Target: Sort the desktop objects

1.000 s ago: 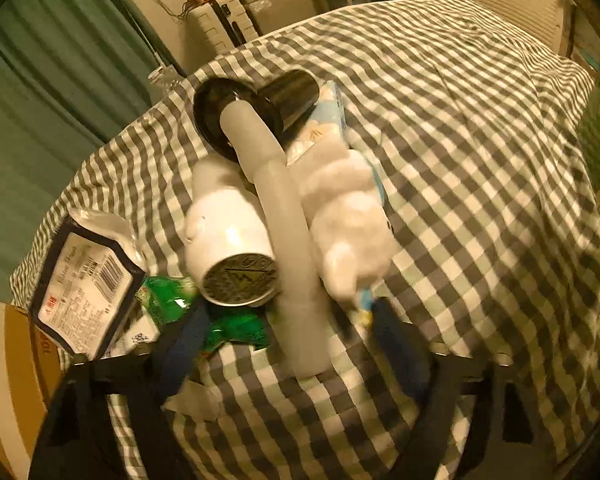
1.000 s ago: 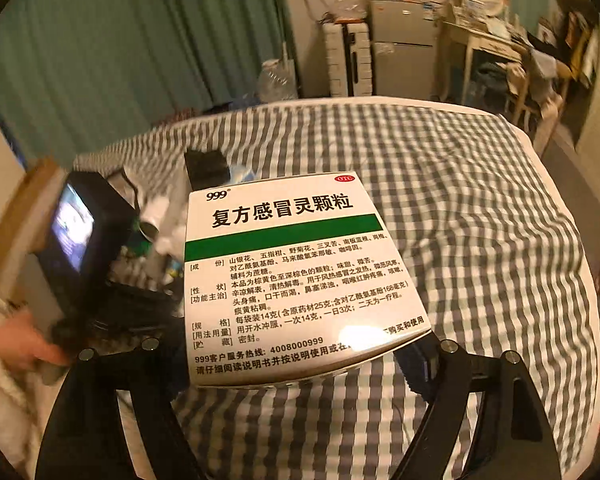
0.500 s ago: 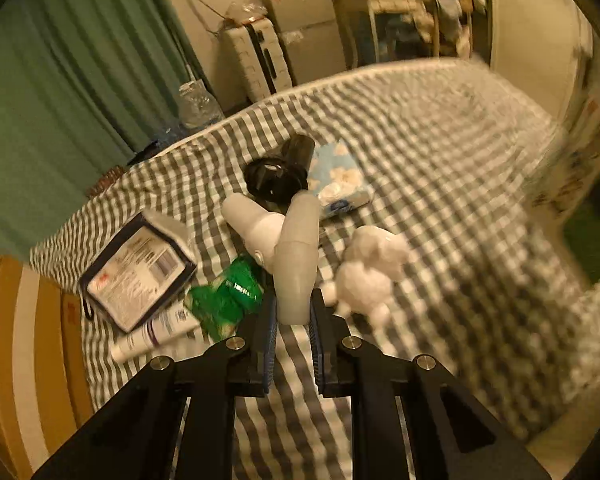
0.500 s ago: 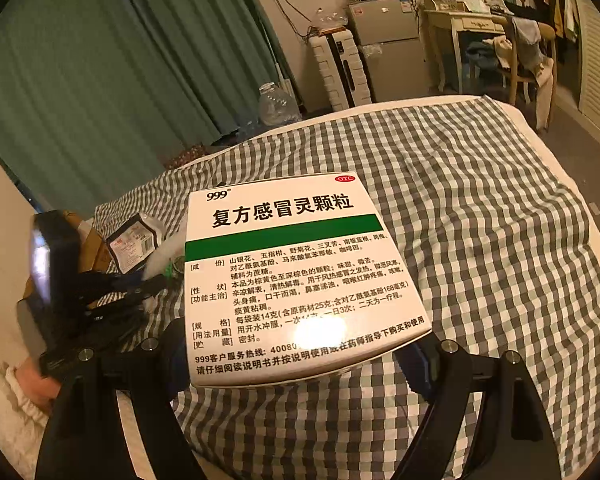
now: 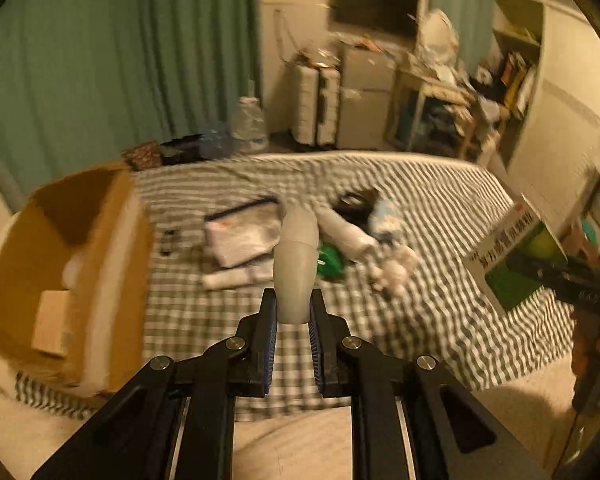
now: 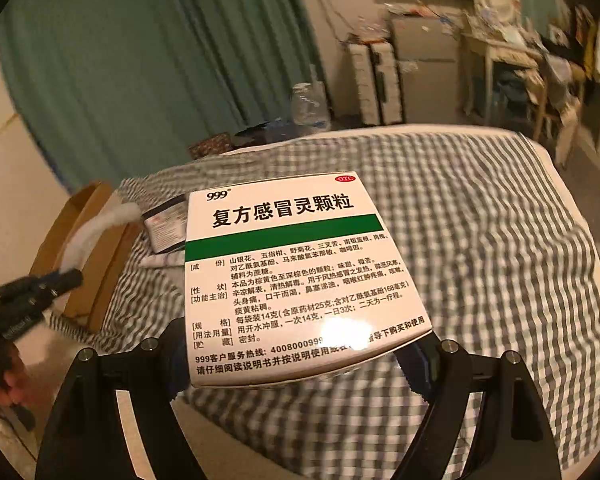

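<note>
My left gripper (image 5: 293, 312) is shut on a white tube-shaped bottle (image 5: 296, 264) and holds it up above the near edge of the checkered cloth (image 5: 440, 208). My right gripper (image 6: 300, 356) is shut on a white and green 999 medicine box (image 6: 296, 272), held above the cloth (image 6: 480, 240). The box also shows at the right of the left wrist view (image 5: 516, 264). An open cardboard box (image 5: 60, 280) stands at the left end of the cloth. The left gripper with the white tube shows at the left of the right wrist view (image 6: 72, 280), beside the cardboard box (image 6: 88, 256).
On the cloth lie a clear pouch (image 5: 244, 232), a white tube (image 5: 236, 278), a green packet (image 5: 330, 258), a white bottle (image 5: 344, 230), a black cylinder (image 5: 354, 202), a tissue pack (image 5: 384, 214) and a white plush toy (image 5: 396, 270). Green curtains and furniture stand behind.
My left gripper has shut on the white tube, lifted it off the pile and drawn back towards the cardboard box. My right gripper keeps the medicine box and has pulled back a little.
</note>
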Motion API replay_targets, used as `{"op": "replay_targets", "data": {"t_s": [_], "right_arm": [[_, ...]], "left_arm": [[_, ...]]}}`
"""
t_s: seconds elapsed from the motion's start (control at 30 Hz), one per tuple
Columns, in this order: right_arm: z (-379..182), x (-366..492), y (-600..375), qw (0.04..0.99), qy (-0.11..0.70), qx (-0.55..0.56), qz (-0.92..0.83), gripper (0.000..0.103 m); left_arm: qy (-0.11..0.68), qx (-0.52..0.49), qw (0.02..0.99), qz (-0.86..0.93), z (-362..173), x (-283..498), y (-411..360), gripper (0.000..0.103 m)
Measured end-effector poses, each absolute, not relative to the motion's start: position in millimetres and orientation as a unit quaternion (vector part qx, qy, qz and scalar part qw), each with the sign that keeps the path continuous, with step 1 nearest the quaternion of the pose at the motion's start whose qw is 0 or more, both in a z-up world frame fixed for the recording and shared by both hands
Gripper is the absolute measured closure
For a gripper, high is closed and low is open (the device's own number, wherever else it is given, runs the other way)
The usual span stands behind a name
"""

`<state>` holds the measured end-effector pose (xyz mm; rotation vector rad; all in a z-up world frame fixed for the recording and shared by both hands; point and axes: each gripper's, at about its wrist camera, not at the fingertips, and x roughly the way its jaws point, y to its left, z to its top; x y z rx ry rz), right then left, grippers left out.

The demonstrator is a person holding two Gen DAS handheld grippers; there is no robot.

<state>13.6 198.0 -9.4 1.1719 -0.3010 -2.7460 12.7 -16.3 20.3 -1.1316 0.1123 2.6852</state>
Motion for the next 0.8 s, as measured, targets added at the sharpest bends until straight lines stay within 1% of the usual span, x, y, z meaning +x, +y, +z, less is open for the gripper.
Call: {"op": "replay_targets", "data": {"t_s": [0.03,0.13,0.23,0.3,0.37,0.43,0.53,0.67,0.7,0.77,0.8], "right_arm": [[-4.7,13.1,187.3,0.076,-0.095,0.390,-0.913,0.021],[17.3,7.3,145.3,0.103,-0.071,0.381,-0.916,0.021],[41.1,-5.8,91.6,0.147,-0.043,0.370,-0.916,0.021],[56.7,-20.4,50.3,0.189,-0.031,0.365,-0.911,0.020],[71.8,-36.5,6.7,0.232,-0.020,0.355,-0.905,0.020],[83.2,-55.0,-35.9,0.267,-0.010,0.343,-0.901,0.020],[89.6,-84.1,-107.7,0.310,-0.002,0.331,-0.891,0.020],[72.0,-117.1,-180.2,0.327,-0.007,0.351,-0.877,0.020],[67.6,-122.8,-187.1,0.324,-0.008,0.356,-0.876,0.017],[58.1,-142.8,-201.6,0.311,-0.014,0.378,-0.872,0.015],[56.2,-148.4,-205.1,0.305,-0.023,0.385,-0.871,0.014]], "left_arm": [[0.033,-0.382,0.101,0.918,25.3,11.7,-26.4,0.088],[-0.017,-0.394,0.074,0.916,45.2,-4.1,-63.8,0.088],[-0.013,-0.378,0.016,0.926,66.4,-11.1,-96.3,0.088],[-0.029,-0.357,-0.028,0.933,83.0,-11.0,-128.5,0.088],[-0.036,-0.352,-0.044,0.934,89.9,-12.2,-158.0,0.088],[-0.038,-0.352,-0.066,0.933,85.6,-12.2,-183.6,0.088],[-0.045,-0.373,-0.093,0.922,59.8,-17.9,-215.9,0.088],[-0.078,-0.383,-0.107,0.914,31.1,-30.2,-240.2,0.087],[-0.069,-0.387,-0.110,0.913,25.2,-33.8,-238.7,0.084],[-0.046,-0.392,-0.102,0.913,16.4,-38.9,-229.9,0.075],[-0.042,-0.393,-0.093,0.914,13.7,-39.8,-226.0,0.059]]}}
